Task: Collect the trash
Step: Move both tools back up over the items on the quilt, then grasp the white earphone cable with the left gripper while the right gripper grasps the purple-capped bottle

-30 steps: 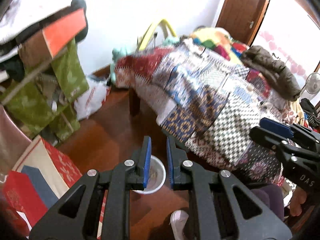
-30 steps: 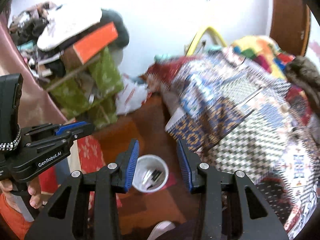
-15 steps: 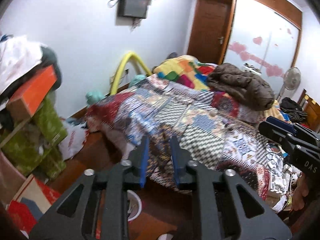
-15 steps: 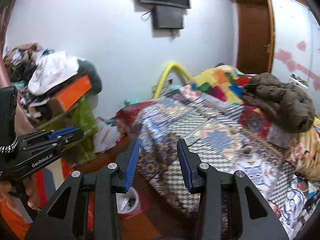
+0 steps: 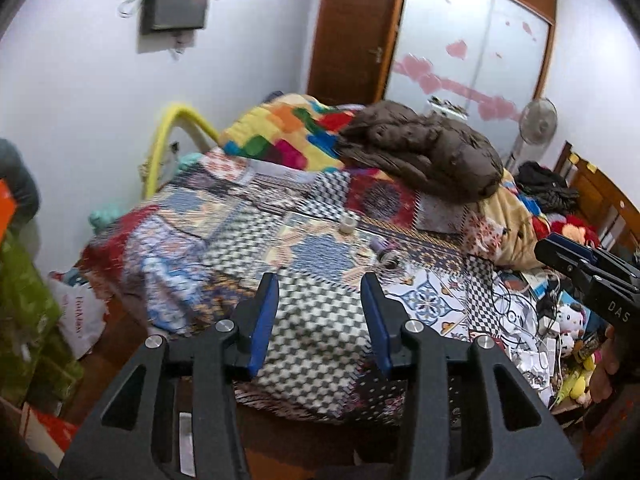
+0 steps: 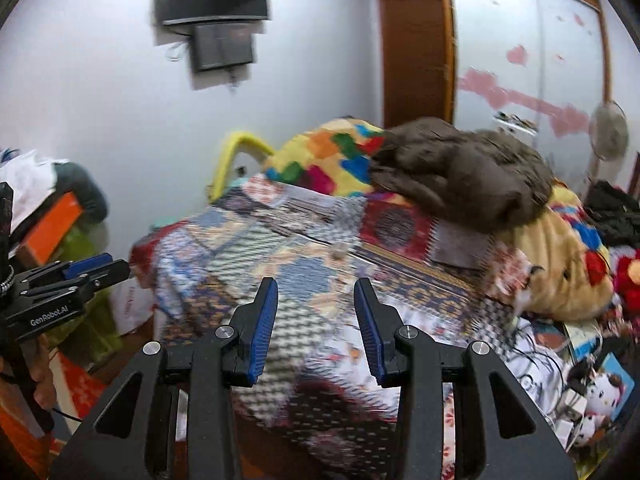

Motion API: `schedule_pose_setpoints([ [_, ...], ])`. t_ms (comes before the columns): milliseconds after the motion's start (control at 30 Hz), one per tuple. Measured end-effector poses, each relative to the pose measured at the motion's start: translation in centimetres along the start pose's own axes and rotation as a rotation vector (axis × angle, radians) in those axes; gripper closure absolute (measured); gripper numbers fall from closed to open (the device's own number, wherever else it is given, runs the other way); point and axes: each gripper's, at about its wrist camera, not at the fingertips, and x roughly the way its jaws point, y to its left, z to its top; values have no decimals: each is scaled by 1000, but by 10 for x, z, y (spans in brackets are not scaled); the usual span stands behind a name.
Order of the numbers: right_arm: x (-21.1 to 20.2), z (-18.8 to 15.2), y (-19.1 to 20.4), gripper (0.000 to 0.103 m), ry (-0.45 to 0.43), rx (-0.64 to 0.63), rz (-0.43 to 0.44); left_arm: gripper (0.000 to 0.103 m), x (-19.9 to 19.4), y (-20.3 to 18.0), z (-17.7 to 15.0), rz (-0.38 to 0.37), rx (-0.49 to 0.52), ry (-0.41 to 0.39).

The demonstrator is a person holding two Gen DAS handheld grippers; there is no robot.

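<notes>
My left gripper is open and empty, held above the near edge of a bed with a patchwork quilt. My right gripper is open and empty too, over the same quilt. Small items lie on the quilt ahead: a pale small roll, also in the right wrist view, and purple spools with loose thread. The right gripper shows at the right edge of the left wrist view, and the left gripper at the left edge of the right wrist view. The white bin is out of view.
A brown jacket and colourful blanket lie at the bed's far end. Cables, toys and papers clutter the right side. A white plastic bag and green bags stand on the wooden floor at left. A fan stands by the wardrobe.
Both grippers have tilted up from the floor and the white bin to the bed top. The left gripper's jaws have opened from nearly shut to wide.
</notes>
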Motion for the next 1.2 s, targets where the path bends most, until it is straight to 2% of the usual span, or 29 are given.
schedule_pose_setpoints([
  [300,60,-18,-84,67,116,112,-78,61,115,-48,7,-57,70,126],
  [600,128,-41,-127,67,226,162,-91,61,243,-88,-4,-147,114,289],
  [833,173,-52,-146,67,285,177,-80,61,328,-112,-7,-165,160,356],
  [900,182,-55,-150,67,298,187,-73,61,349,-116,-8,-151,182,369],
  [1000,193,-56,-155,67,311,191,-66,61,369,-118,-9,-151,203,373],
  [1067,200,-57,-156,67,315,191,-67,61,373,-119,-9,-183,204,361],
  [1100,203,-57,-156,67,317,191,-65,64,373,-119,-9,-190,206,352],
  [1133,205,-57,-156,67,321,191,-64,71,373,-119,-9,-200,207,347],
  [1200,209,-57,-156,67,324,189,-62,92,371,-118,-10,-228,200,342],
])
